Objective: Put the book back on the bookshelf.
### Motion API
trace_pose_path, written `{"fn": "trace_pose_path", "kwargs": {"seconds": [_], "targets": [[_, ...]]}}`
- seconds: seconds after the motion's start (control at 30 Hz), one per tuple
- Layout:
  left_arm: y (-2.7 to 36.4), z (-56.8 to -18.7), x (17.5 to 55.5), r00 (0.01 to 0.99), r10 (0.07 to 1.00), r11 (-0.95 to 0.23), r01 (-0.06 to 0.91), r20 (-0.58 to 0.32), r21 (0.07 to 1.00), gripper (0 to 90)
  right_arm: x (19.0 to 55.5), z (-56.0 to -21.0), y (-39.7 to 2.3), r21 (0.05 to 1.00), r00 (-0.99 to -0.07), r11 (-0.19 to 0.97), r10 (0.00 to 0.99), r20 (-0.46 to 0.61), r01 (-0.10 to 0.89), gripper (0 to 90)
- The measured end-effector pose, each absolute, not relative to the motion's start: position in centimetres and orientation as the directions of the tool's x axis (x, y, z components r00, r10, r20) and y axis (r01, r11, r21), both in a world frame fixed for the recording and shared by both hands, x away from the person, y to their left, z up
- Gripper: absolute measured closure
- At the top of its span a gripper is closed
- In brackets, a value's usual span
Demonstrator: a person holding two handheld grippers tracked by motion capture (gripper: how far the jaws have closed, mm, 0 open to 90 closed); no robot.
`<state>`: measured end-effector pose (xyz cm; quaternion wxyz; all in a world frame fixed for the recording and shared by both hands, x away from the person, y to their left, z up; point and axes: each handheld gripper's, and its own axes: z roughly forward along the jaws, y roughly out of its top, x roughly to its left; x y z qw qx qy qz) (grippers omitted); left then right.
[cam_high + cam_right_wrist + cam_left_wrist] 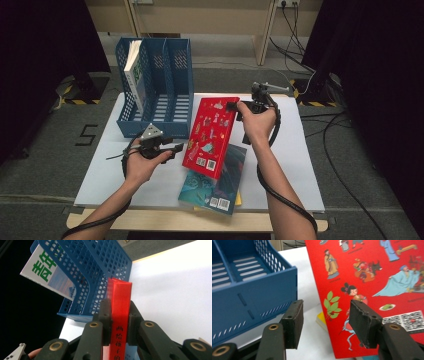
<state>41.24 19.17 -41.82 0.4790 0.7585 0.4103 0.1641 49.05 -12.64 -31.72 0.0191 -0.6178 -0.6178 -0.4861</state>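
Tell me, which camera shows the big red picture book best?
The high view: there the whole red picture book shows, tilted up, its far edge clamped by the right gripper. The left gripper view shows part of its cover close up. The right gripper view shows its narrow red spine between the jaws.

Even overhead light falls on the white table [300,165], while black curtains at both sides swallow the room's edges — the high view is soft and slightly grainy throughout. Shadows under the forearms stay faint. In the gripper views the near black jaws blur — the red book [372,277] glows saturated, without glare.
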Motion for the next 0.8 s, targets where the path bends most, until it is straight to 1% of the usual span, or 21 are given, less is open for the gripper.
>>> {"fn": "trace_pose_path", "kwargs": {"seconds": [0.3,0.5,0.8], "targets": [[17.7,-40.4,41.7,0.636,0.759,-0.204,0.441,-0.144,0.874,41.5,49.3,-31.0,-12.0,0.610,-0.243,-0.247,0.757,0.607,0.753,79.9],[16.3,-39.1,42.0,0.662,0.736,-0.202,0.416,-0.143,0.887,39.2,49.3,-30.2,-11.0,0.672,-0.268,-0.234,0.788,0.554,0.702,79.9],[14.1,-37.4,42.4,0.687,0.712,-0.189,0.390,-0.148,0.901,37.5,49.5,-29.5,-9.7,0.716,-0.285,-0.211,0.815,0.505,0.666,79.8]]}}
